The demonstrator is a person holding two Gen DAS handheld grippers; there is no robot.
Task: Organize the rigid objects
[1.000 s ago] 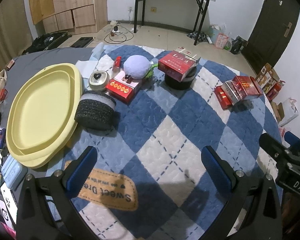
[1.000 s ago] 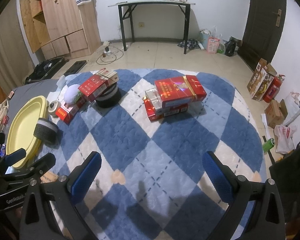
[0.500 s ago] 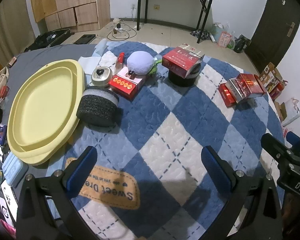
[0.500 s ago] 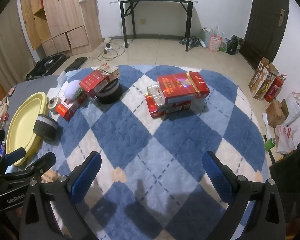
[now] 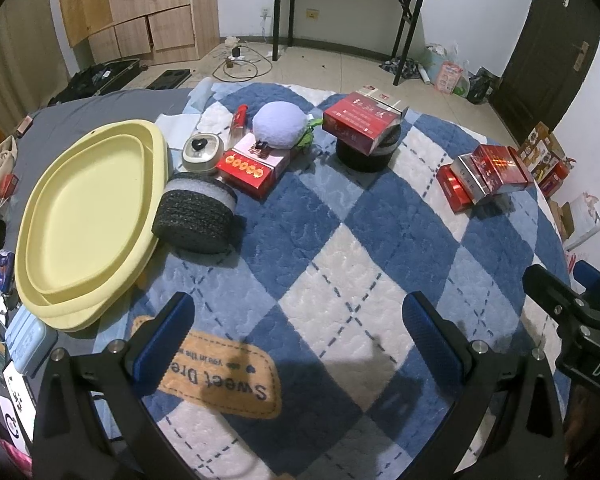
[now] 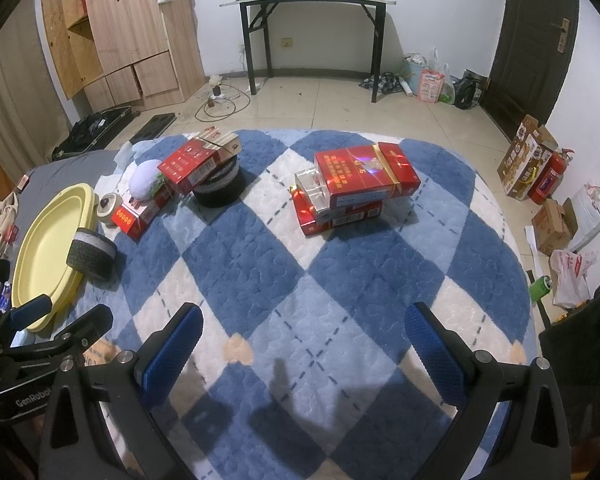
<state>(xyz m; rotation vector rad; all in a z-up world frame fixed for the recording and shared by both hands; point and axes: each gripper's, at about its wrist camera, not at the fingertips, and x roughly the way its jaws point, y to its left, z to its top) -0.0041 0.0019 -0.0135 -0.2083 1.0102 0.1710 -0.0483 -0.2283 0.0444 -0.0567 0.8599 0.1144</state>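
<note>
A stack of red cartons (image 6: 356, 188) (image 5: 486, 174) lies on the blue-and-white quilt (image 6: 300, 280). Further left a red box (image 5: 362, 122) (image 6: 198, 160) rests tilted on a black round container (image 5: 366, 154). A flat red box (image 5: 254, 164) carries a pale purple ball (image 5: 280, 130), with a small lidded pot (image 5: 202, 152) beside it. A black foam roll (image 5: 198, 216) (image 6: 92, 254) leans against the yellow tray (image 5: 84, 216). My left gripper (image 5: 300, 320) and right gripper (image 6: 304, 328) both stand open over the near quilt, holding nothing.
A blue case (image 5: 30, 338) and small clutter lie left of the tray. Beyond the quilt are a black folding table (image 6: 312, 36), wooden cabinets (image 6: 120, 40), cardboard boxes and a fire extinguisher (image 6: 548, 178) by the dark door. The quilt's edge drops off at right.
Both grippers have pulled back and risen slightly, so the objects look a little farther off. Nothing on the quilt has moved and both grippers stay open.
</note>
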